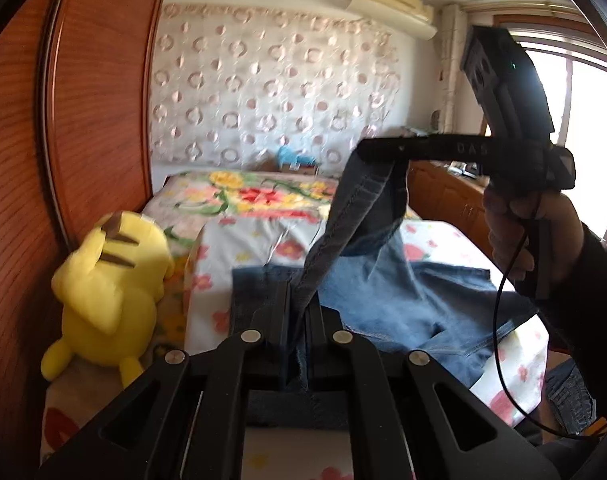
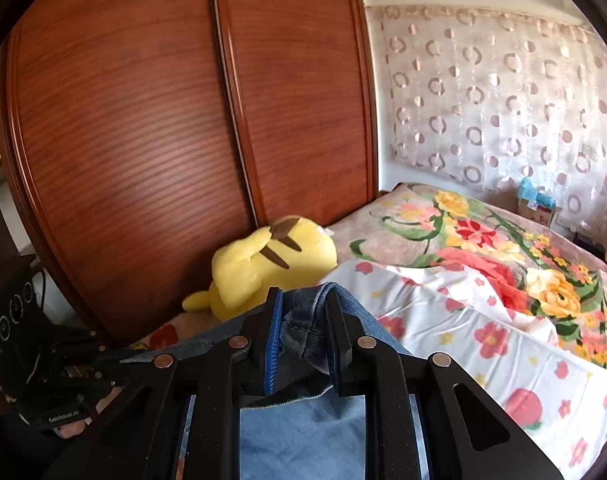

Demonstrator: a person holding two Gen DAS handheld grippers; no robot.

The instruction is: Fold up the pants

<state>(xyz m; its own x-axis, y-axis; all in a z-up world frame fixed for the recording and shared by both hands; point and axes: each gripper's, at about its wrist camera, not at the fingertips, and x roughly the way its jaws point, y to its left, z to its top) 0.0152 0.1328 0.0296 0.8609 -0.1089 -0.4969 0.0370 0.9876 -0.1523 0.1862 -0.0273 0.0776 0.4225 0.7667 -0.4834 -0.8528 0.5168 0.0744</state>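
From the left wrist, the left gripper [image 1: 297, 312] is clamped on an edge of the jeans [image 1: 403, 304], which rise as a taut dark band to the right gripper [image 1: 377, 150], also pinching the cloth. The rest of the denim lies spread on the floral bed [image 1: 231, 240], beside a yellow plush toy [image 1: 111, 280]. The person's right hand [image 1: 519, 236] holds its tool upright by the handle, fingers pointing sideways across the view. Denim like this looks heavy and limp, not slippery; hems and seams should give the firmest hold.

From the right wrist, the right gripper [image 2: 303, 332] is closed on a bunched seam of the jeans [image 2: 303, 436], lifted above the bed [image 2: 503, 360], with the left gripper [image 2: 99, 360] low at left.
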